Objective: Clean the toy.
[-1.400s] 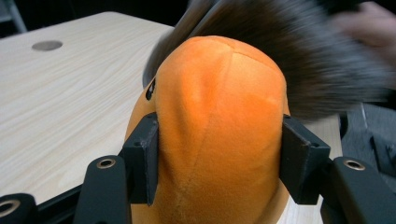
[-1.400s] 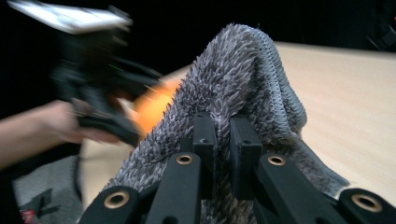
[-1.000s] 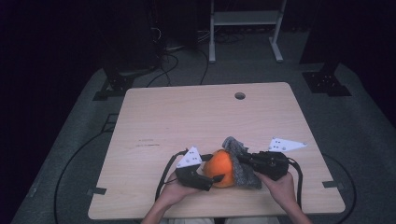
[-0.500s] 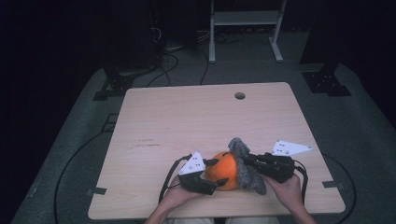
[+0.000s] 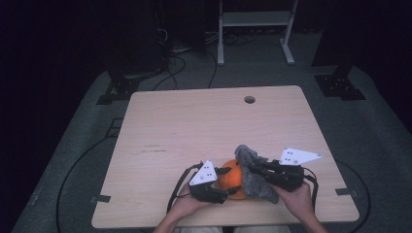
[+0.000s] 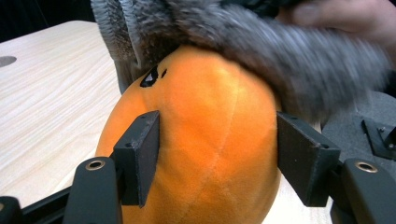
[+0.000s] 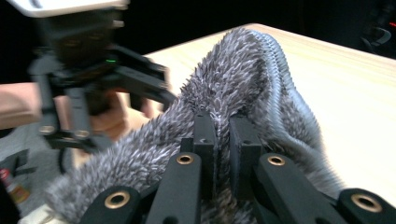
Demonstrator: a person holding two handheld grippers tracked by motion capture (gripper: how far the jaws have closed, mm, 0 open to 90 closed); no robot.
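Observation:
An orange plush toy [image 5: 230, 178] sits near the table's front edge, with a small black eye mark [image 6: 149, 77] on its side. My left gripper [image 5: 224, 184] is shut on the orange plush toy [image 6: 210, 140], one pad on each side. A grey fuzzy cloth [image 5: 252, 174] drapes over the toy's right side and top. My right gripper [image 7: 223, 140] is shut on the grey fuzzy cloth [image 7: 233, 88], its two pads pinching a fold. In the right gripper view the left gripper [image 7: 93, 74] sits close behind the cloth.
The wooden table [image 5: 194, 126] has a round cable hole [image 5: 249, 99] near its far edge. Cables [image 5: 73, 174] trail on the grey floor at the left. A white shelf frame [image 5: 255, 24] stands behind the table.
Both hands and the toy have shifted slightly right and toward the front edge. The grey cloth has been drawn further over the orange toy's top.

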